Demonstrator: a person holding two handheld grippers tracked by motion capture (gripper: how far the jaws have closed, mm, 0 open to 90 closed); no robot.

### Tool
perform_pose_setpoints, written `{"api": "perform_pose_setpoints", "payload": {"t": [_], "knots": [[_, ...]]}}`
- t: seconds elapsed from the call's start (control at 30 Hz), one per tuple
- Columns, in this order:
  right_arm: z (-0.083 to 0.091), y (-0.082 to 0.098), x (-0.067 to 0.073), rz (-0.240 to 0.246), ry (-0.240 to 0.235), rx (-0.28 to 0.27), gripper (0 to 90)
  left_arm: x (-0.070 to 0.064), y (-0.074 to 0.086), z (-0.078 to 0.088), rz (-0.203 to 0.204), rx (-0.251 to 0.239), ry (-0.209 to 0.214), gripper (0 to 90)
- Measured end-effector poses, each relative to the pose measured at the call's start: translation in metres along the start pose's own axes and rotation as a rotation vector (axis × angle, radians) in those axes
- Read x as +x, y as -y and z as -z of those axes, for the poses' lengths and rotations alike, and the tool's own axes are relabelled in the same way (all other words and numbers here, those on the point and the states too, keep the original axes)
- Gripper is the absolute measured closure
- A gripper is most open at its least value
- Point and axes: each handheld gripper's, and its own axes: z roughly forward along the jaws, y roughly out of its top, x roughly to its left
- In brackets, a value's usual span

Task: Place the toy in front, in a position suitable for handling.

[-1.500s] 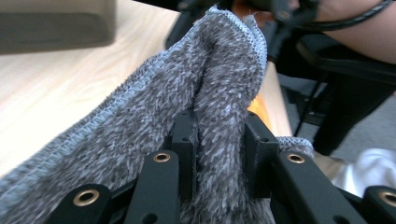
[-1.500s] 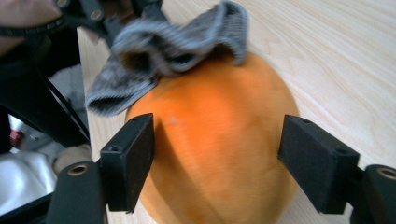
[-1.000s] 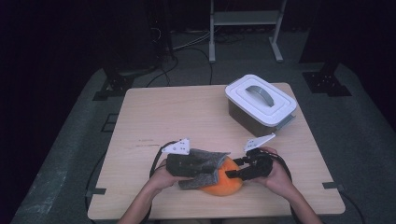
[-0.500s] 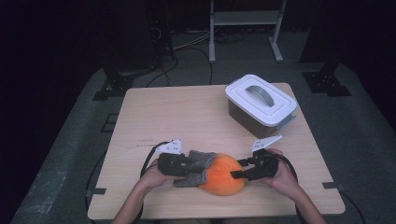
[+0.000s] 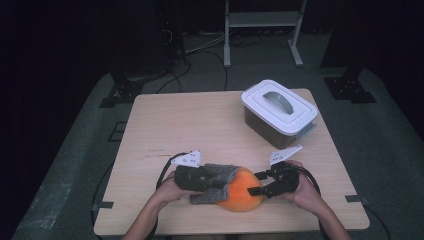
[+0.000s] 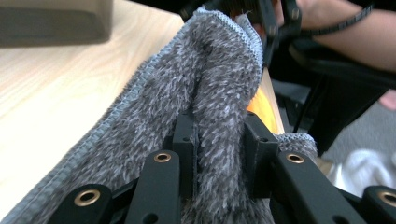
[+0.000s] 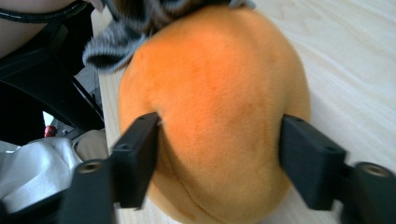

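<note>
Two hand-held grippers work one orange ball (image 5: 242, 194) near the surface's (image 5: 200, 125) front edge. Left hand-held gripper (image 6: 219, 140) is clamped on a grey cloth (image 6: 205, 88) draped over the ball just ahead of it. Right hand-held gripper (image 7: 219, 154) has just been opening; its jaws straddle the ball, the left pad touching and the right barely clear. Wiping seems in hand; next, re-seat the right grip before rubbing. Open room lies ahead of both; a lidded box (image 5: 279, 111) stands well beyond the right one.
</note>
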Motion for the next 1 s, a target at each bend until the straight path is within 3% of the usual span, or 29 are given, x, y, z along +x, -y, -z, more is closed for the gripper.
{"api": "perform_pose_setpoints", "payload": {"t": [0.13, 0.3, 0.37, 0.4, 0.43, 0.6, 0.67, 0.77, 1.0], "knots": [[-0.002, -0.004, -0.003, 0.008, 0.032, 0.0, 12.6, -0.001, 0.0, 0.0, -0.011, 0.029, 0.023, 70.9], [-0.016, -0.002, -0.01, -0.091, -0.032, 0.011, 13.4, 0.001, 0.0, -0.002, -0.009, 0.021, 0.002, 70.9], [-0.018, -0.003, -0.008, -0.091, -0.032, 0.011, 17.5, 0.001, 0.0, -0.001, -0.005, 0.016, -0.004, 71.1], [-0.015, -0.007, -0.004, -0.063, 0.01, 0.012, 33.8, 0.003, 0.0, 0.0, 0.006, -0.002, -0.018, 71.2], [-0.014, -0.009, -0.002, -0.045, 0.028, 0.005, 37.7, 0.004, 0.0, 0.002, 0.007, -0.005, -0.024, 71.3], [-0.009, -0.018, 0.017, 0.128, 0.19, -0.042, 40.9, 0.004, -0.006, 0.009, -0.009, -0.074, -0.083, 71.6], [-0.009, -0.021, 0.022, 0.19, 0.241, -0.051, 39.7, 0.004, -0.008, 0.008, -0.009, -0.095, -0.086, 71.6], [-0.012, -0.018, 0.022, 0.221, 0.242, -0.031, 37.6, 0.005, -0.005, 0.004, -0.007, -0.071, -0.086, 71.4], [-0.009, -0.007, 0.022, 0.228, 0.209, -0.038, 37.1, 0.01, 0.006, 0.011, 0.008, -0.009, -0.112, 70.8]]}}
